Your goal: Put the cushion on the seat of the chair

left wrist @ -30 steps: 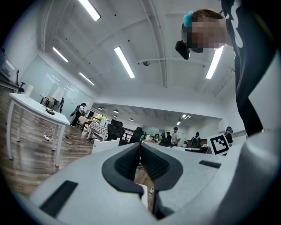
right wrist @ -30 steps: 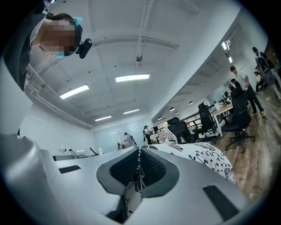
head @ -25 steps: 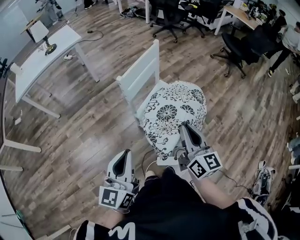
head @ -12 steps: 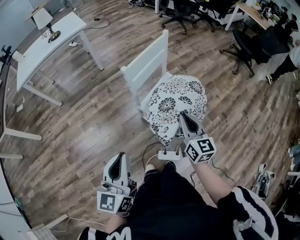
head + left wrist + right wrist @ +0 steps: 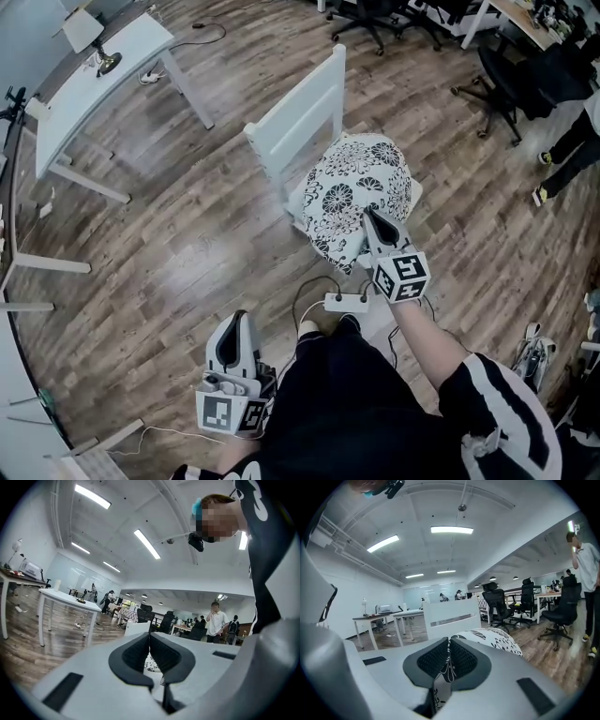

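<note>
The white chair [image 5: 302, 105] stands on the wood floor [image 5: 178, 248] ahead of me. The flowered cushion [image 5: 361, 183] lies over its seat. My right tongs [image 5: 369, 216] pinch the cushion's near edge. My left tongs [image 5: 241, 319] are pressed together, empty, near my body.

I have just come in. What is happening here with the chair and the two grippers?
A person holds a gripper in each hand. The right gripper has its fingers shut on the near edge of a patterned cushion, which lies over the seat of a white chair. The gripper has not let go yet, so the placing is not finished. The left gripper is shut on nothing and hangs low by the person's leg, away from the chair.
</note>
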`<action>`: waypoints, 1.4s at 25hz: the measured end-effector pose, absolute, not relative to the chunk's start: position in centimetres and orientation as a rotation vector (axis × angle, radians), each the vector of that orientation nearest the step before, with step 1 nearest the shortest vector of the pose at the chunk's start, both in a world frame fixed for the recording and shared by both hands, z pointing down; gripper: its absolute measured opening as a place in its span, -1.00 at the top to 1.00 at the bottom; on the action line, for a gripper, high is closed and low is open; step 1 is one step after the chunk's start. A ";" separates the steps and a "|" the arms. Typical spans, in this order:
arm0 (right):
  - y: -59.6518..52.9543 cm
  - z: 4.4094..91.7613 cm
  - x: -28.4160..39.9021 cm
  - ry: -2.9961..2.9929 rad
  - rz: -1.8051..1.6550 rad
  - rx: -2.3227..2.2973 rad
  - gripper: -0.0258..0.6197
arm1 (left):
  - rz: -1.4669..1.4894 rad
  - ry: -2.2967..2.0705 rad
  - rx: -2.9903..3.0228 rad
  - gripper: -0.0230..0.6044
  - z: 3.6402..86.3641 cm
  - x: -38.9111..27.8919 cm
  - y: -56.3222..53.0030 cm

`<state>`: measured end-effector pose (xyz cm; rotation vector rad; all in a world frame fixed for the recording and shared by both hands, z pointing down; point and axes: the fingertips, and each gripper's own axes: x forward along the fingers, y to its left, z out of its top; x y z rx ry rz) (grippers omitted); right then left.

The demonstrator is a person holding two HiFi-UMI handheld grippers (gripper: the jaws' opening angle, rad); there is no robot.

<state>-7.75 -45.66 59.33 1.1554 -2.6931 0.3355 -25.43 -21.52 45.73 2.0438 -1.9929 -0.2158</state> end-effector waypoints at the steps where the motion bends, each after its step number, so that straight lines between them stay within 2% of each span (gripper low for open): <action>1: -46.0 59.8 -7.8 -2.684 0.333 1.153 0.83 | -0.211 -1.998 2.036 0.91 45.8 -25.5 -21.4; 35: -52.9 76.8 -7.3 -2.330 0.378 1.009 0.83 | -0.072 -2.118 1.807 0.91 49.1 -27.0 -20.0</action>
